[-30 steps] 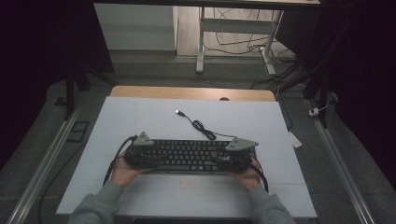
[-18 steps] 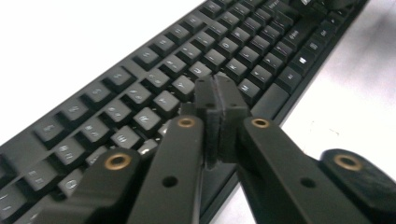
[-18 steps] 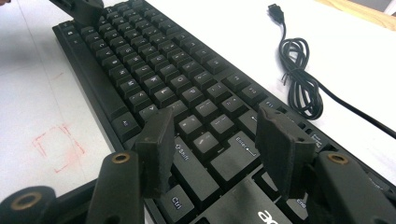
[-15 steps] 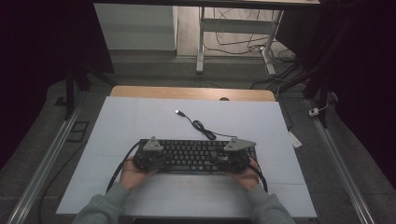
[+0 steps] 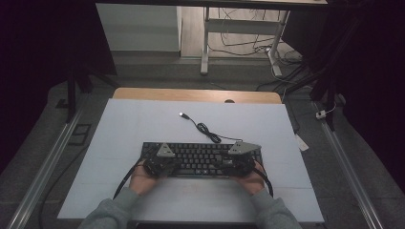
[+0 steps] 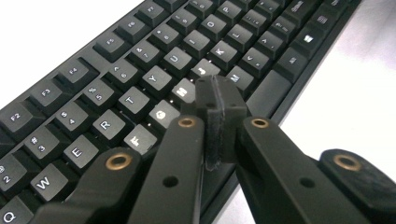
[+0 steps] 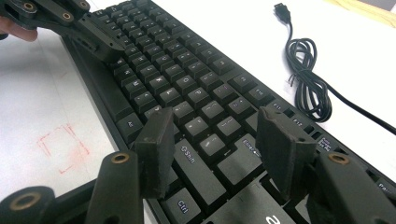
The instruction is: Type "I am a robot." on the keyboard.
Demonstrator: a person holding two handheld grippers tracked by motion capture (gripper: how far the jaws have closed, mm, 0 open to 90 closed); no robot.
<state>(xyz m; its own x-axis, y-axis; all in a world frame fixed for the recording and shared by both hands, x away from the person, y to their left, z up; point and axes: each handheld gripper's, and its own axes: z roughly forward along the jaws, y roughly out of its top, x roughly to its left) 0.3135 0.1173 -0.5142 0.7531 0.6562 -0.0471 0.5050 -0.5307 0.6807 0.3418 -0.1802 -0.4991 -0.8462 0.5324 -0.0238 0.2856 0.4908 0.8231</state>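
High view looks down from above, both gripper views close, sharing keyboard (image 5: pixel 203 159).

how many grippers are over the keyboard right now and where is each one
2. The left gripper sits over the left half of the keyboard, jaws closed above the letter keys. The right gripper sits over its right end, jaws apart near Shift and Enter.

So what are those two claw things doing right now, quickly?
Left gripper: closed, empty, tip down among the keyboard keys.
Right gripper: open, holding nothing, jaws over the keyboard's right end.
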